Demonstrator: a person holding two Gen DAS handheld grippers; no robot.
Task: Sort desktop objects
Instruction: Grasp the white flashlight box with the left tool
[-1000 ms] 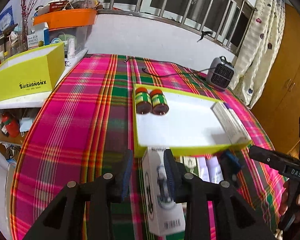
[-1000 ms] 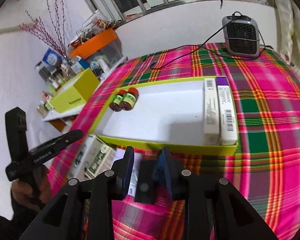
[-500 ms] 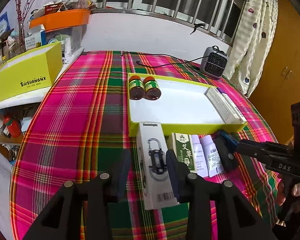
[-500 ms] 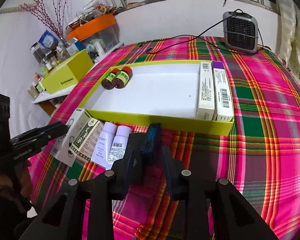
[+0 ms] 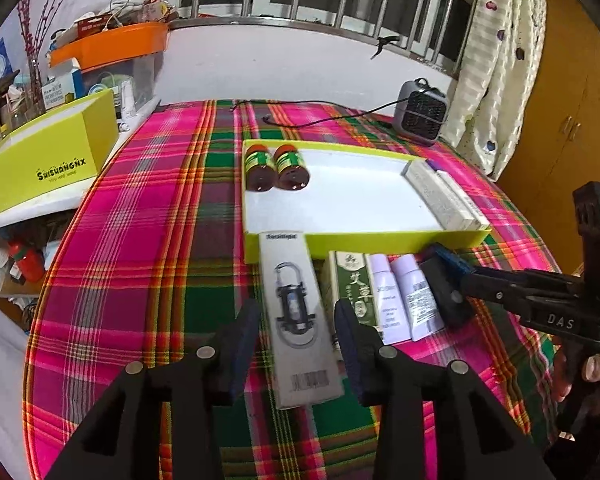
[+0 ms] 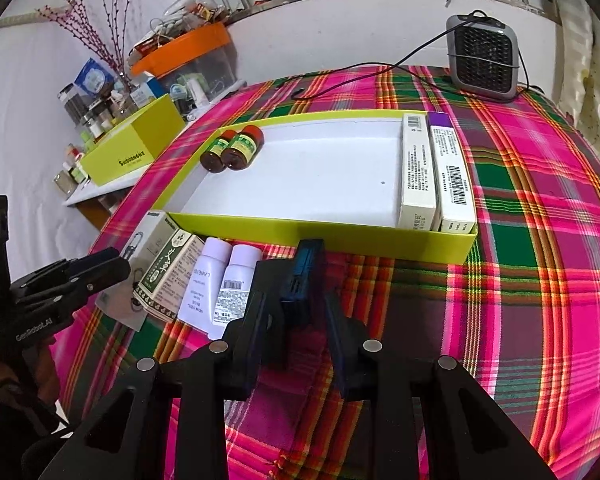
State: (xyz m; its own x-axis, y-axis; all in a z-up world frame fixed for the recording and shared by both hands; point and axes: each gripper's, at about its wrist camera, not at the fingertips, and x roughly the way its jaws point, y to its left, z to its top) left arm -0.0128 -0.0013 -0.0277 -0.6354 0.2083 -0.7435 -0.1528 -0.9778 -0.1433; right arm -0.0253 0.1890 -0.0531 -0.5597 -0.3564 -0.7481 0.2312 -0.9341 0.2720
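Note:
A long white carabiner box lies flat on the plaid cloth between the fingers of my left gripper. The jaws are opening and a gap shows on each side of the box. To its right lie a green herbal box and two lilac tubes. My right gripper is shut on a black block with a blue face, standing on the cloth beside the tubes. Behind them, the yellow-green tray holds two brown bottles and two long boxes.
A grey fan heater with its cord stands at the table's far edge. Off the left side, a shelf carries a yellow box, an orange bin and clutter. A curtain hangs at the right.
The white box went from tilted in my left gripper to flat on the cloth, and the left jaws widened off it. The right gripper came down with the black block beside the tubes.

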